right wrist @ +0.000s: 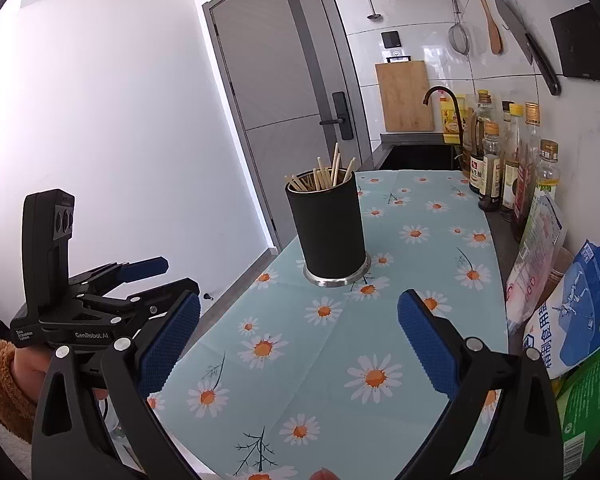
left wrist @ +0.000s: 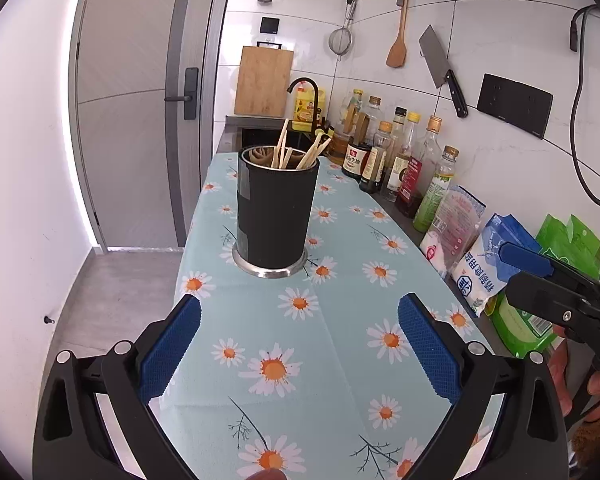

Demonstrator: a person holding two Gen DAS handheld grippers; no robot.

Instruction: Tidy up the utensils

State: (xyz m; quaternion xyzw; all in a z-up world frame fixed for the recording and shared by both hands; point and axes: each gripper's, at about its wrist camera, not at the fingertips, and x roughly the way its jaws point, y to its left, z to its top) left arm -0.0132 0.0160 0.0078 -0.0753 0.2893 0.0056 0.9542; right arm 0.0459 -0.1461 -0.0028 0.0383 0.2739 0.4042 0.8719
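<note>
Black holder (left wrist: pixel 275 212) stands upright ahead of the open jaws, centred between them, wooden chopsticks (left wrist: pixel 296 150) fanning out its top.

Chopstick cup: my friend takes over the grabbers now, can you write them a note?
Left gripper: fingers open, empty, hovering over the daisy tablecloth.
Right gripper: open, empty too.
The black holder stands upright on the cloth, ahead of both, with the chopsticks standing in it.
Done: no loose utensils show on the cloth.
Left: probably nothing; check outside the views.
</note>
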